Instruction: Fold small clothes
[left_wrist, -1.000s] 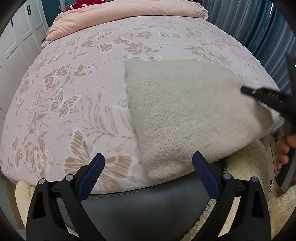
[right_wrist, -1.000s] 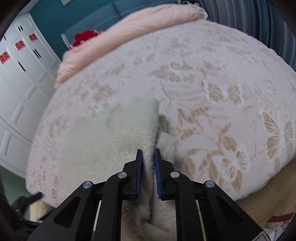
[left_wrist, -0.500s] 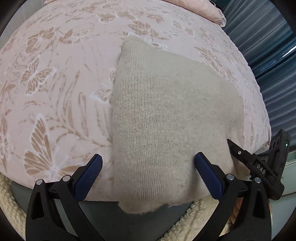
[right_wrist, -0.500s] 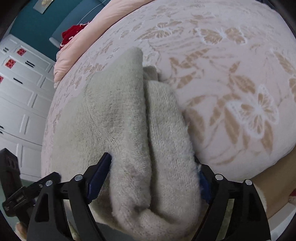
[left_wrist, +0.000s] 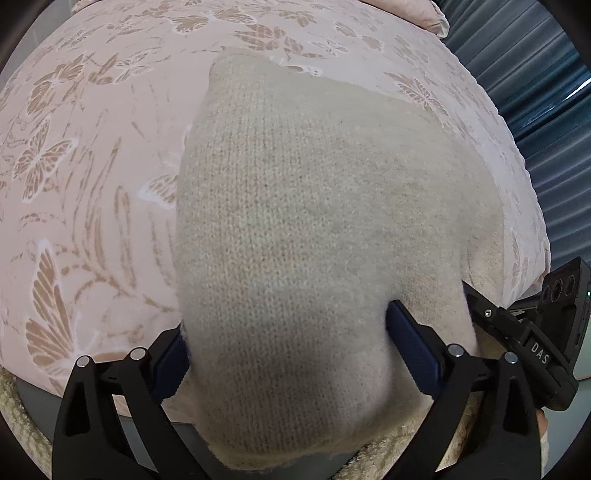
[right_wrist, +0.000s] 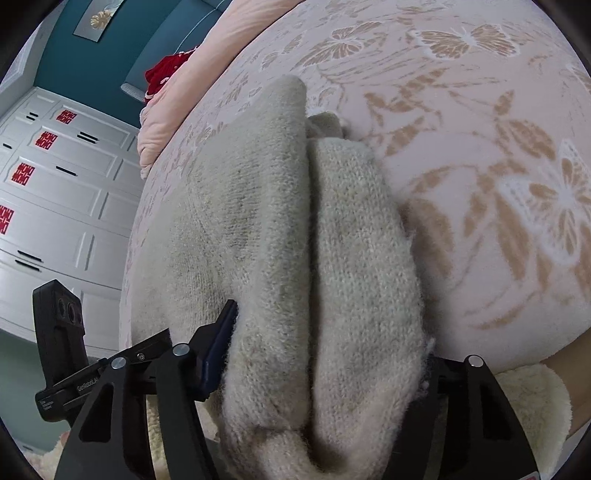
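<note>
A folded beige knit garment (left_wrist: 317, 221) lies on the bed's near edge, on a pink butterfly-print cover (left_wrist: 92, 166). My left gripper (left_wrist: 288, 354) is open, its blue-padded jaws wide on either side of the garment's near end. My right gripper (right_wrist: 325, 365) is also open, its jaws spread around the thick folded edge of the garment (right_wrist: 295, 240). The right gripper shows at the lower right of the left wrist view (left_wrist: 517, 343). The left gripper shows at the lower left of the right wrist view (right_wrist: 62, 354).
A pink duvet (right_wrist: 192, 85) and a red item (right_wrist: 162, 74) lie at the head of the bed. White cabinets (right_wrist: 55, 192) stand to the left, blue curtains (left_wrist: 535, 92) to the right. A cream fleece surface (right_wrist: 528, 398) lies below the bed edge.
Both grippers moved forward onto the garment. The right gripper went from shut on the garment's edge to wide open around the fold. The left jaws now straddle the garment's near end.
</note>
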